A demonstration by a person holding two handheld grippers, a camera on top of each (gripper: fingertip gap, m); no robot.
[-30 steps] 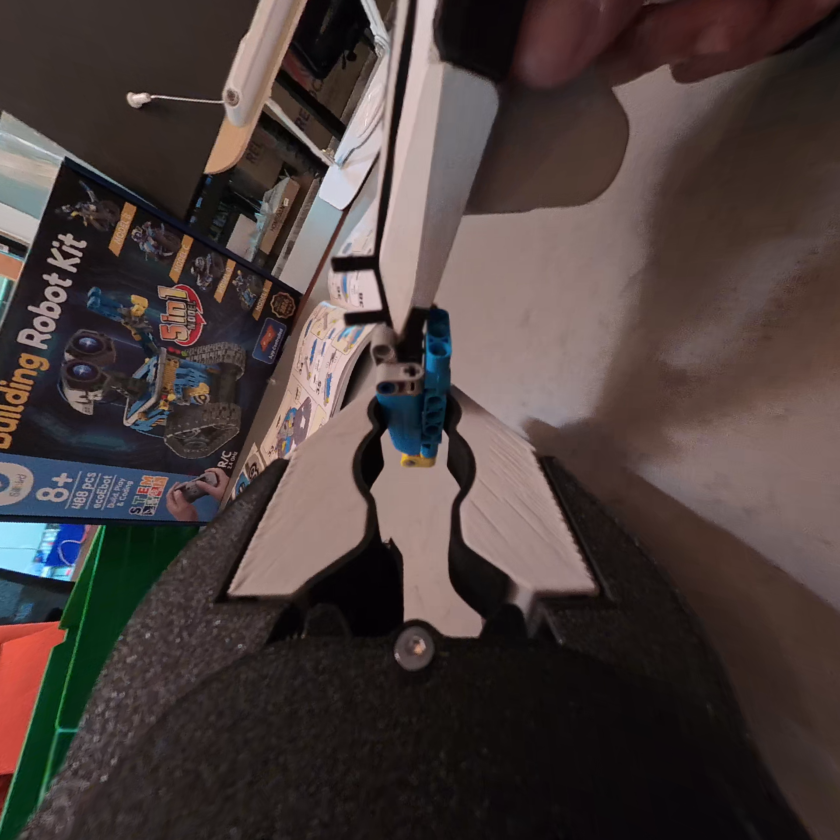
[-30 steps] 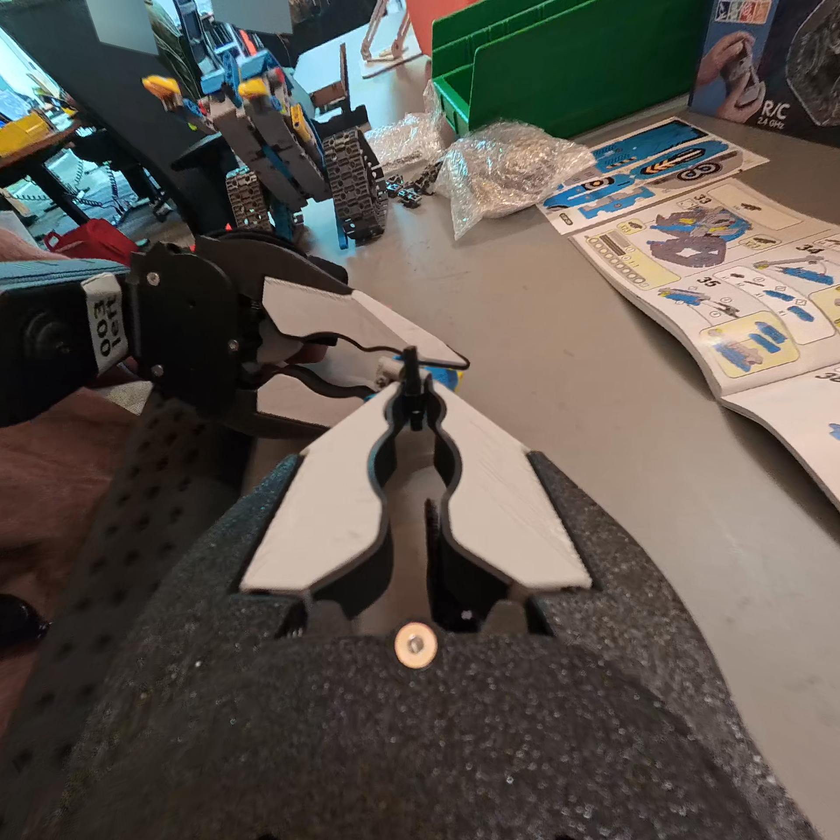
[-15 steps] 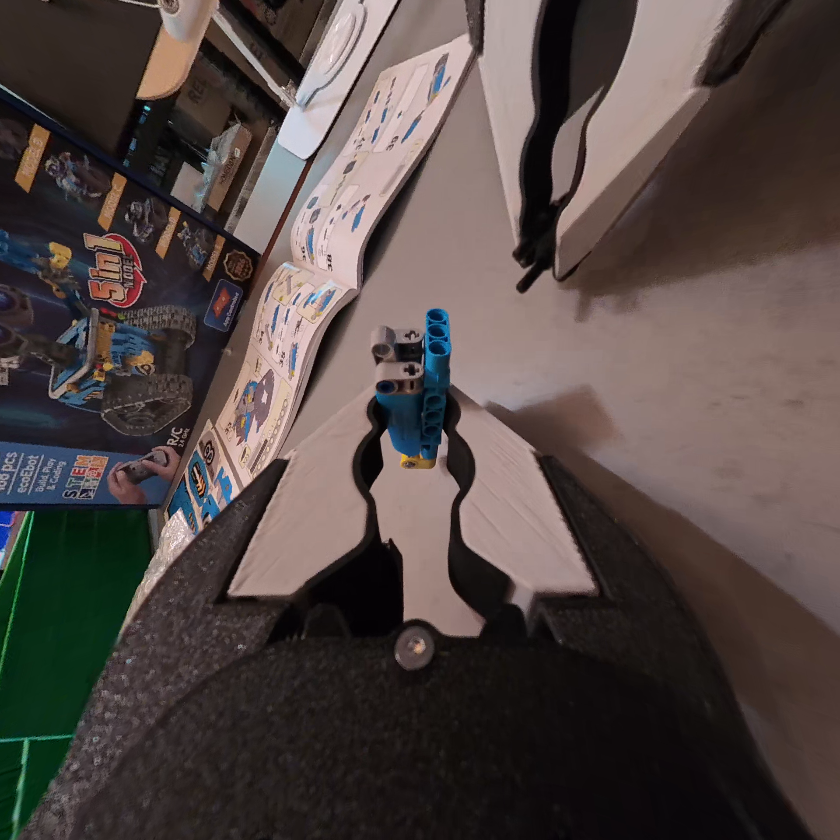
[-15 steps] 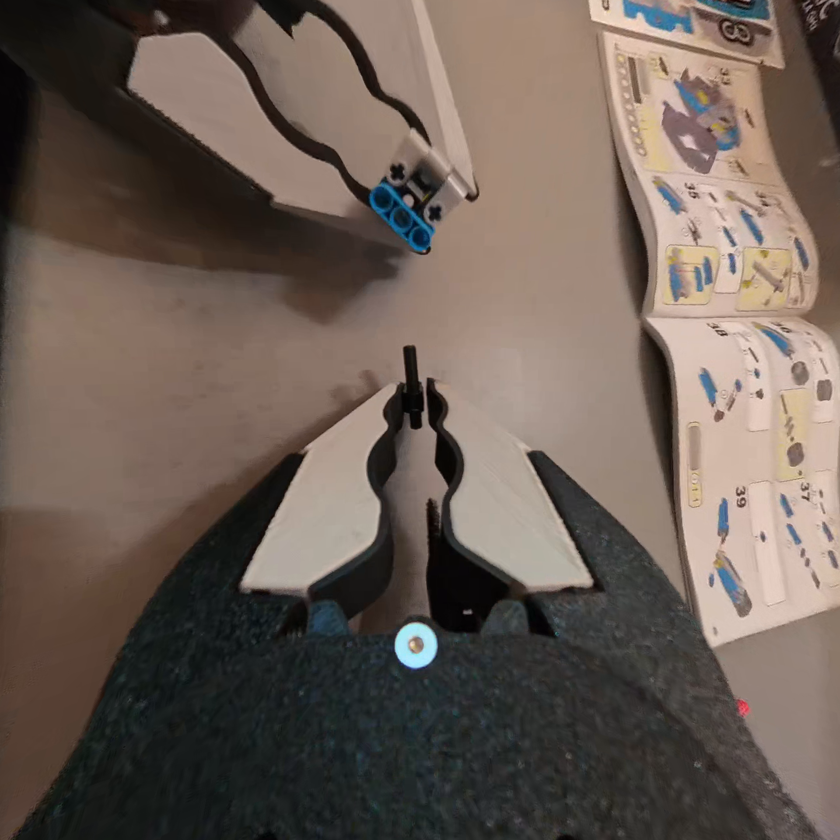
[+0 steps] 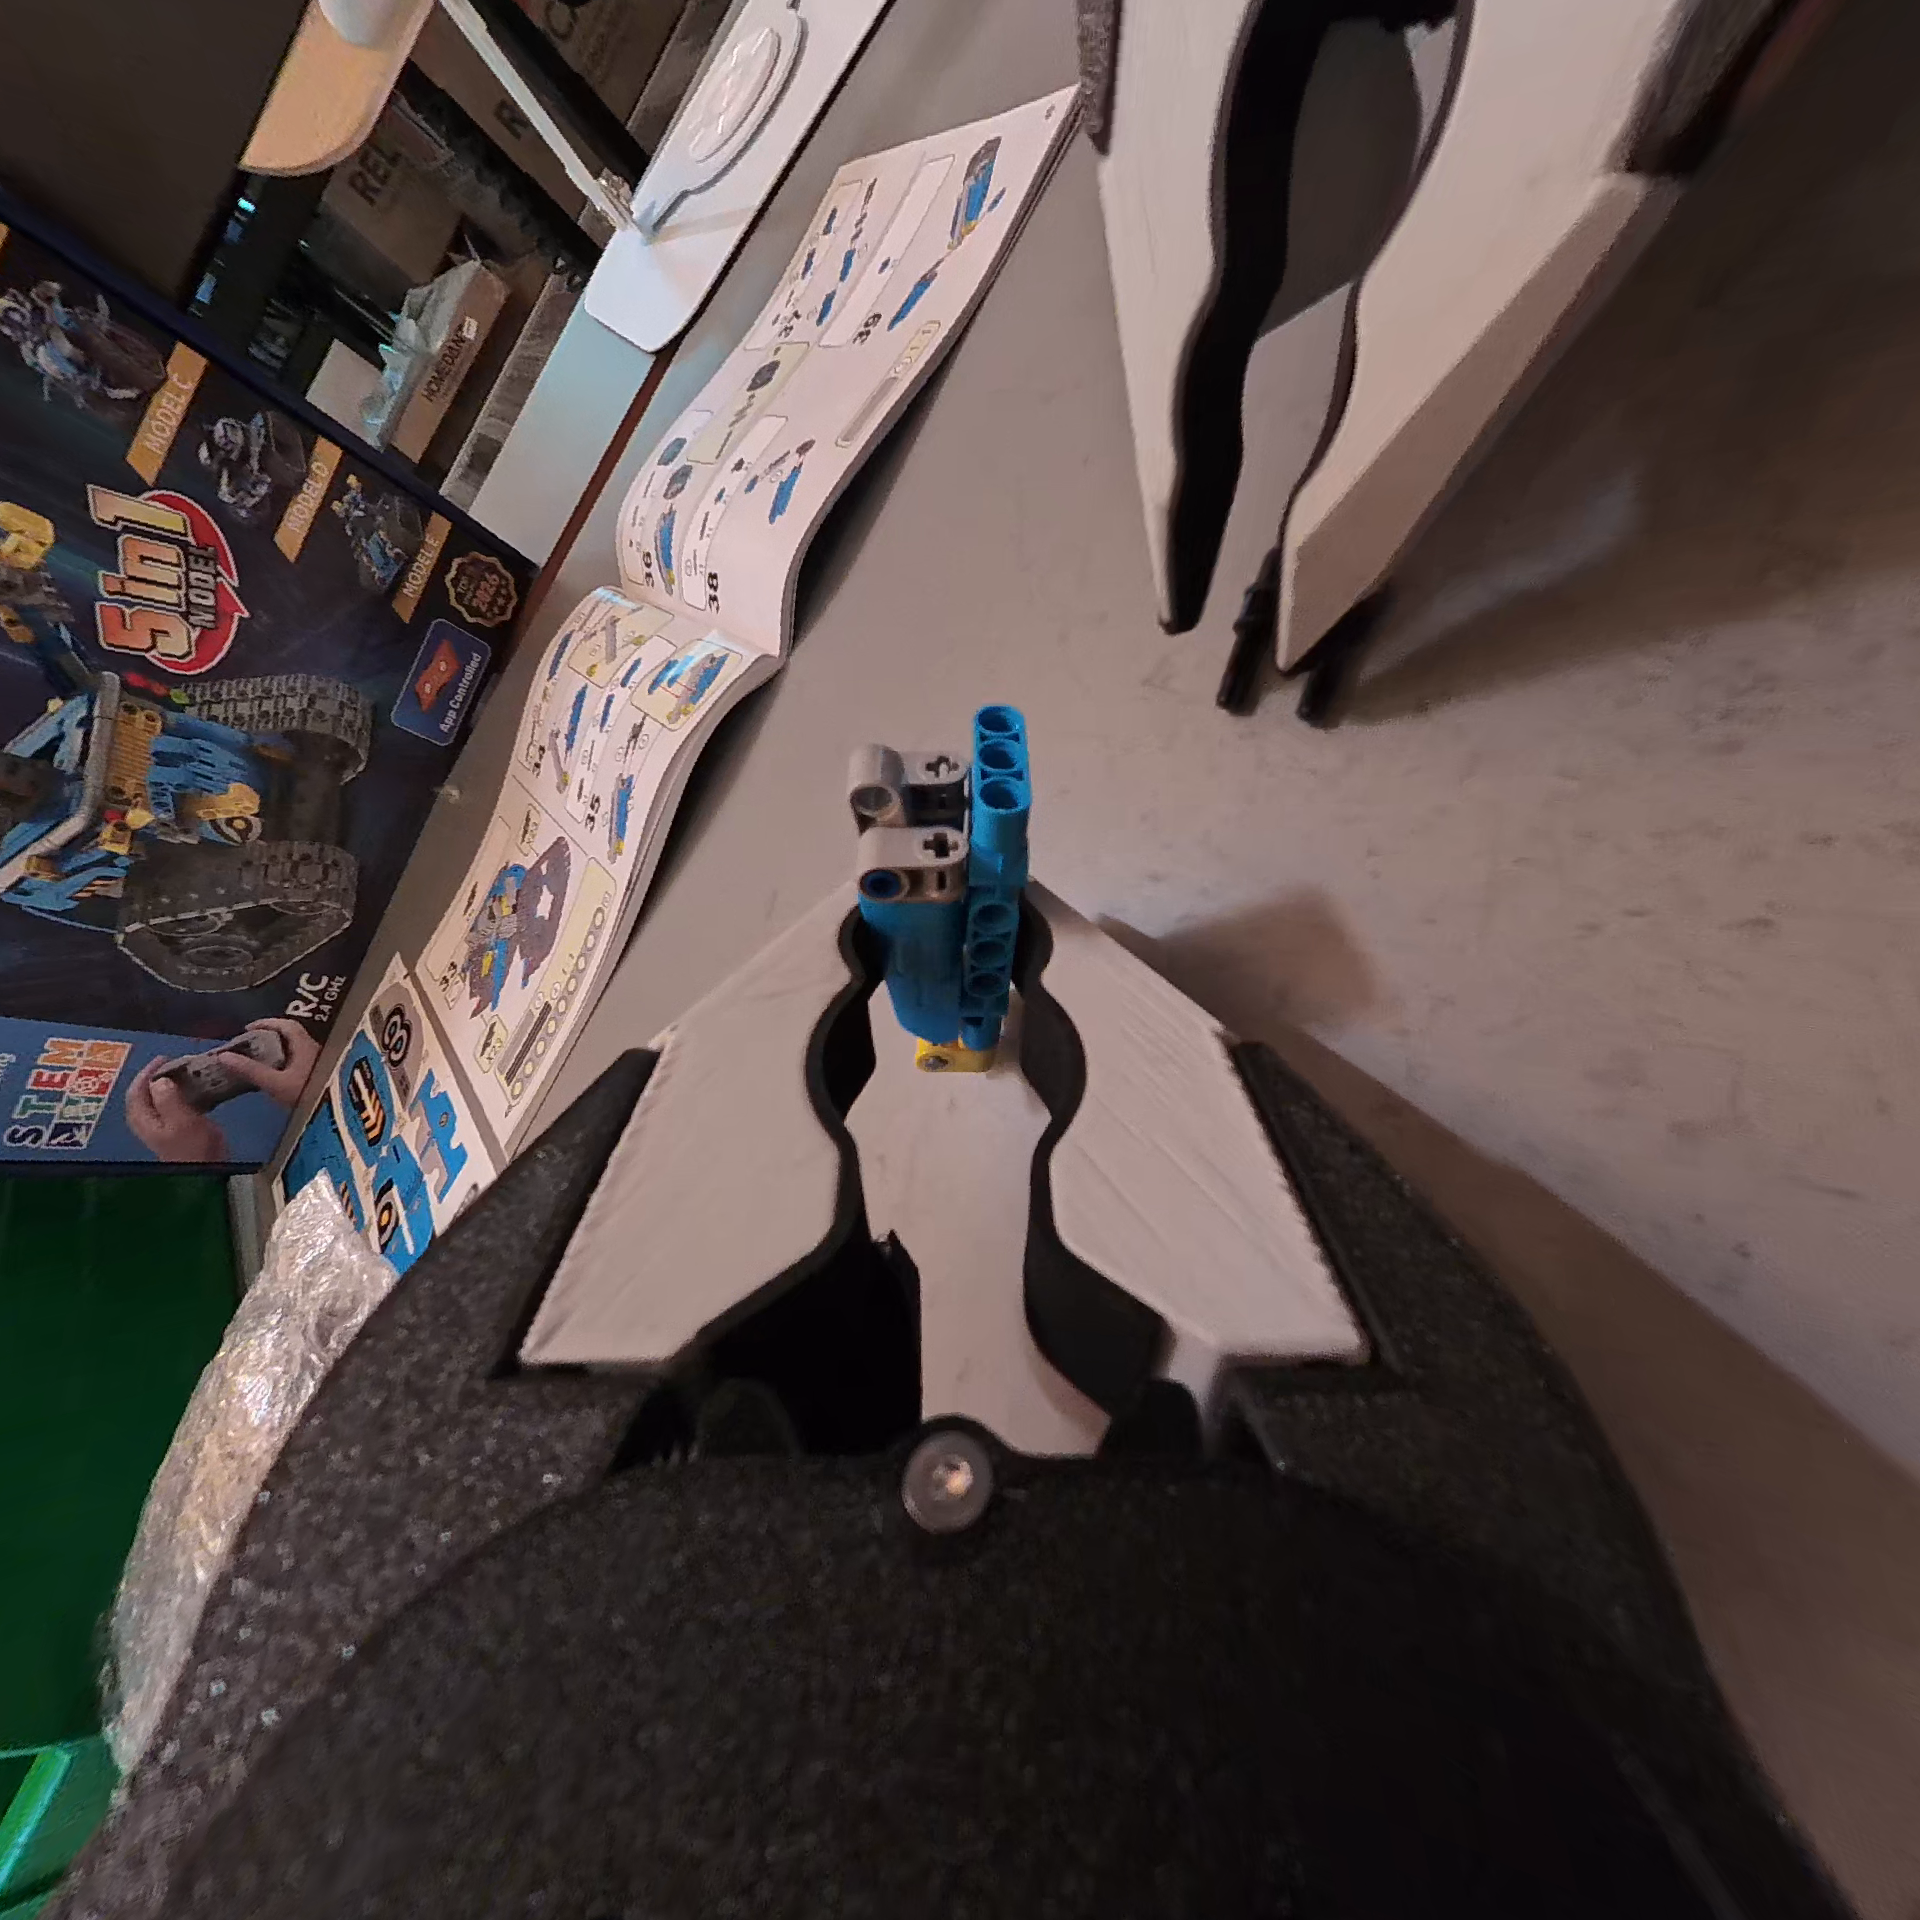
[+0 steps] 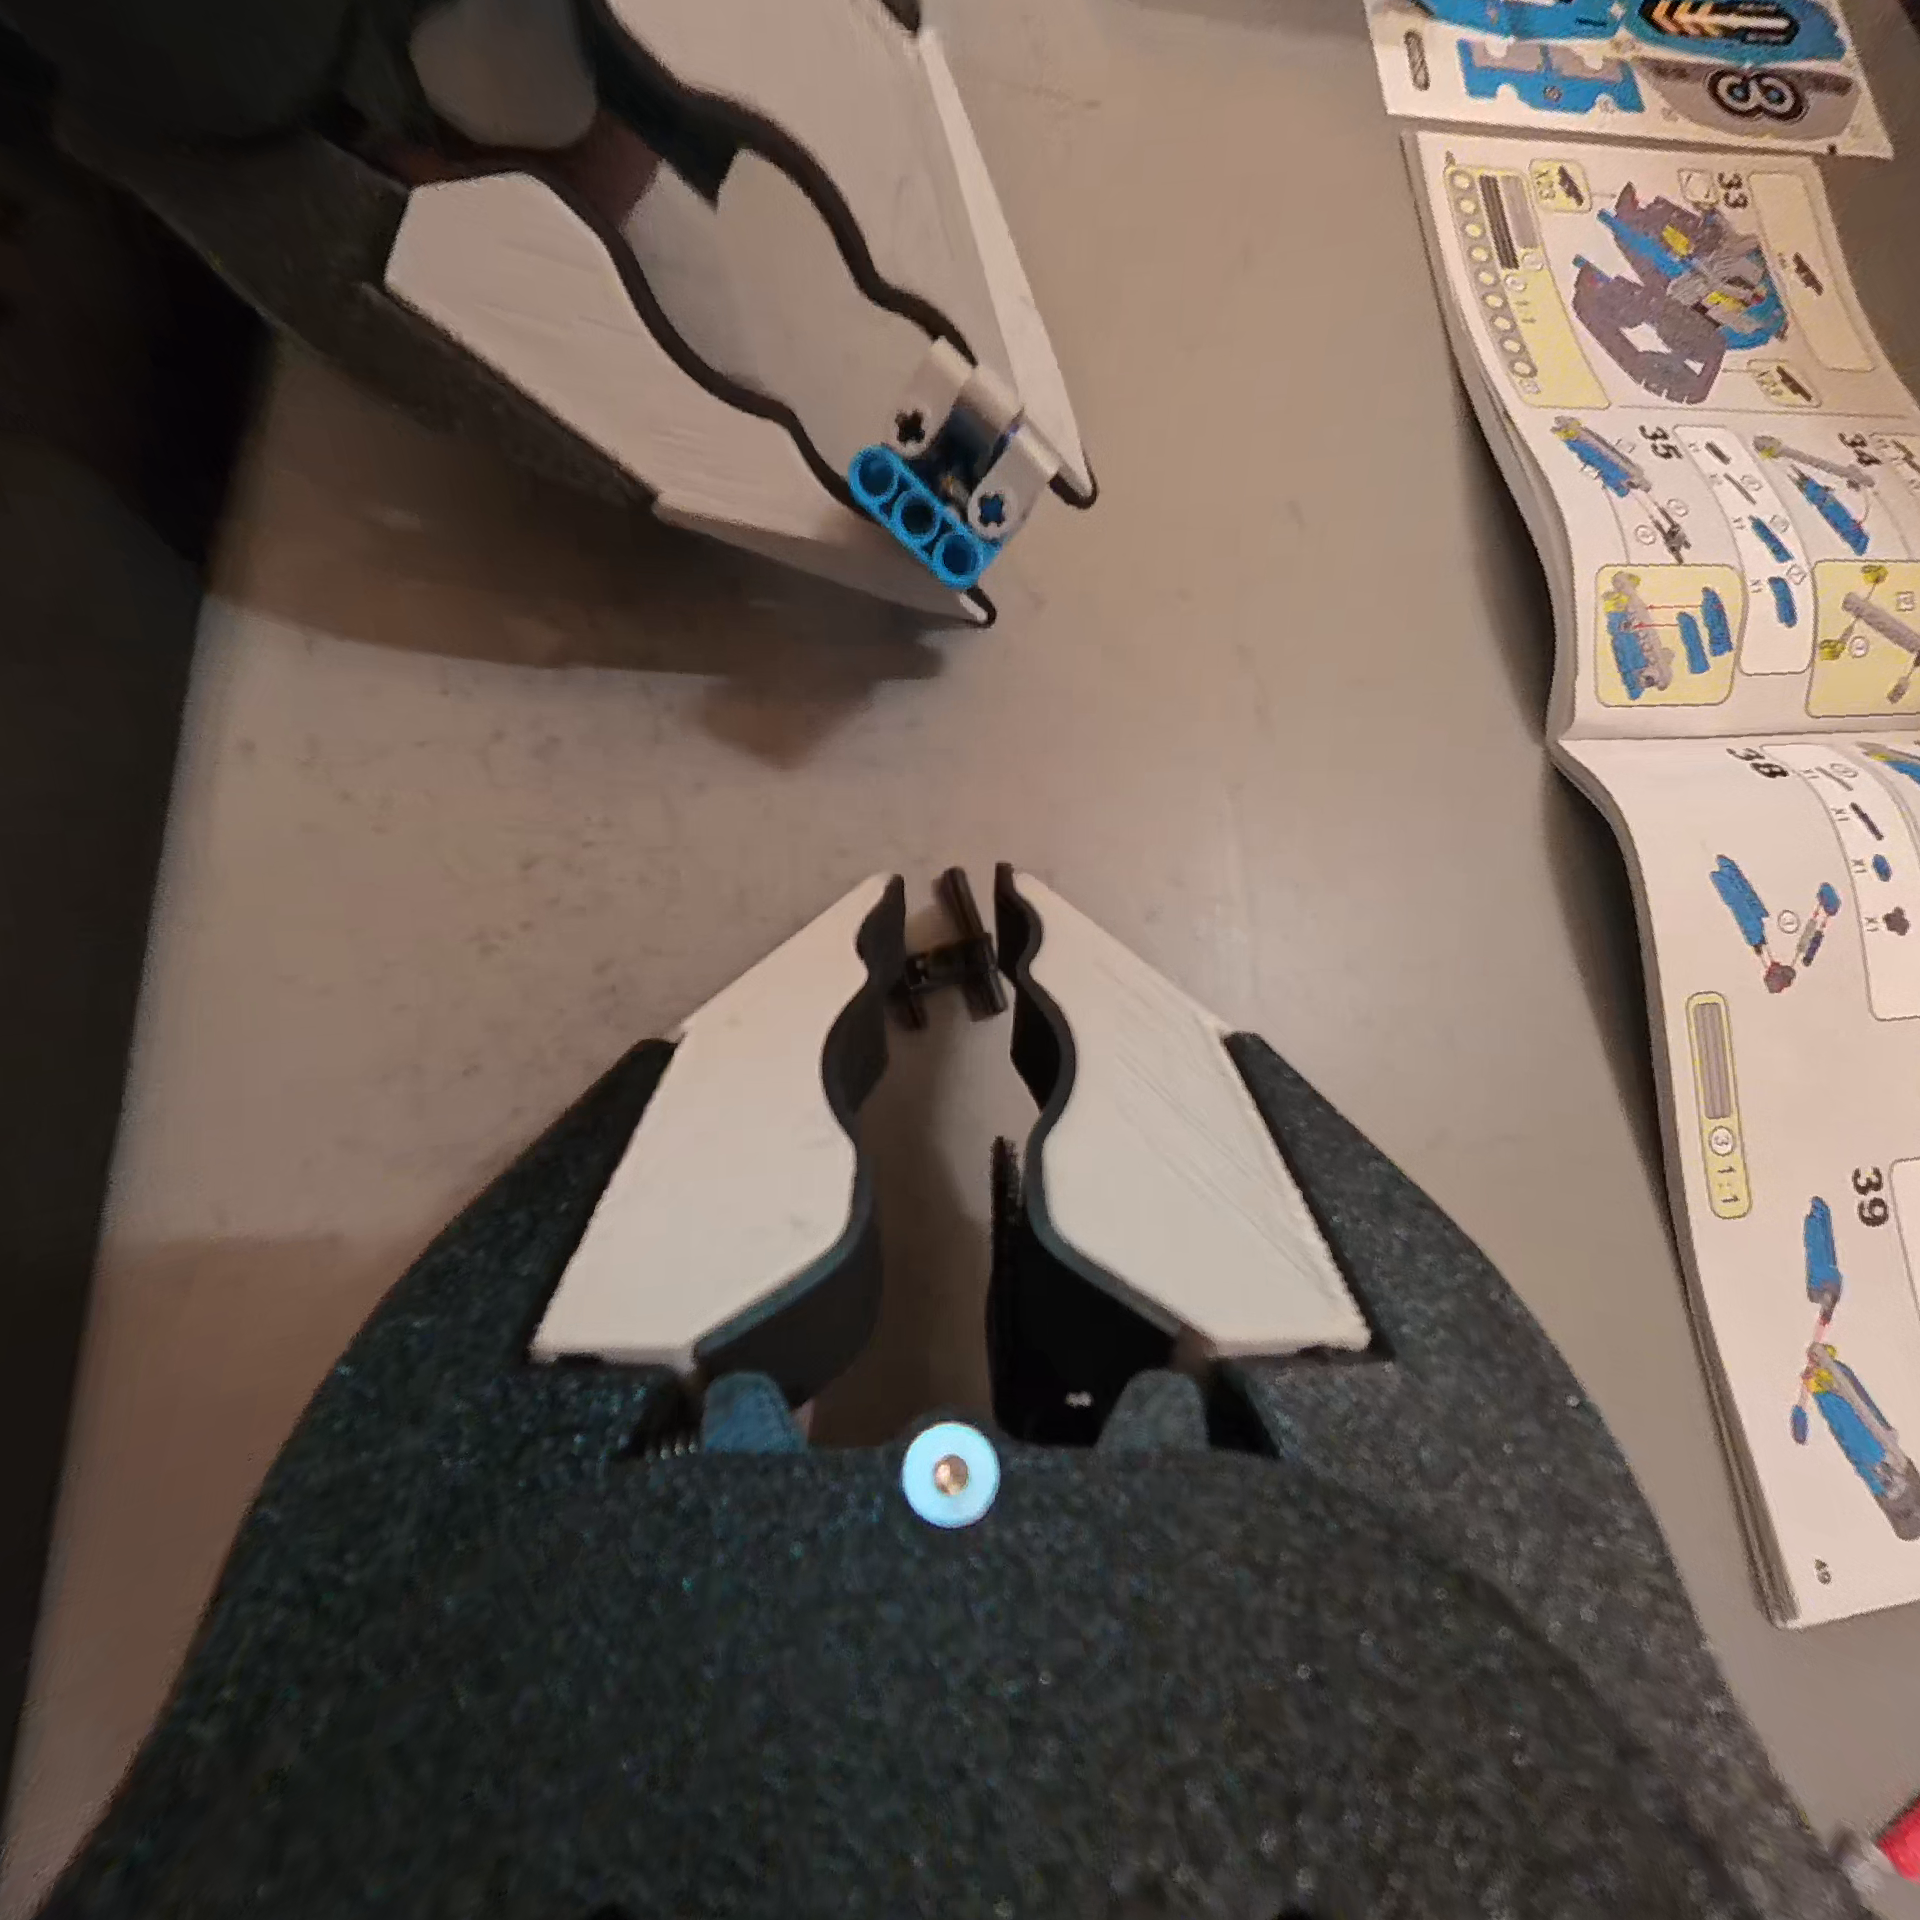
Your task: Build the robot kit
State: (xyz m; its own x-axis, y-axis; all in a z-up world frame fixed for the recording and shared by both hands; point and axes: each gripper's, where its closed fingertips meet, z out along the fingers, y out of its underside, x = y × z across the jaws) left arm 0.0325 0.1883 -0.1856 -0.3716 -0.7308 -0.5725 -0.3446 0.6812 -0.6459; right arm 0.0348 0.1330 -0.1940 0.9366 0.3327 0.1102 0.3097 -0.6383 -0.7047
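My left gripper (image 5: 943,899) is shut on a small brick assembly (image 5: 956,873) of blue beams, grey connectors and a yellow end, held above the grey table (image 5: 1558,987). In the right wrist view this gripper (image 6: 987,520) is at the upper left, with the assembly (image 6: 914,514) at its tips. My right gripper (image 6: 948,883) points down at the table, jaws slightly apart. A small black pin piece (image 6: 951,961) sits tilted between its fingertips. In the left wrist view the right gripper (image 5: 1242,634) hangs at the upper right, with the pin (image 5: 1250,623) poking out.
An open instruction booklet (image 6: 1714,727) lies to the right, with a sticker sheet (image 6: 1621,52) beyond it. The left wrist view shows the booklet (image 5: 707,582), a dark kit box (image 5: 208,727), a crinkled plastic bag (image 5: 260,1351) and a green bin (image 5: 94,1351). Left tips to right tips: about 6 cm.
The two grippers have moved apart from where their tips met. The right gripper's jaws have parted a little and the black pin has tilted between them.
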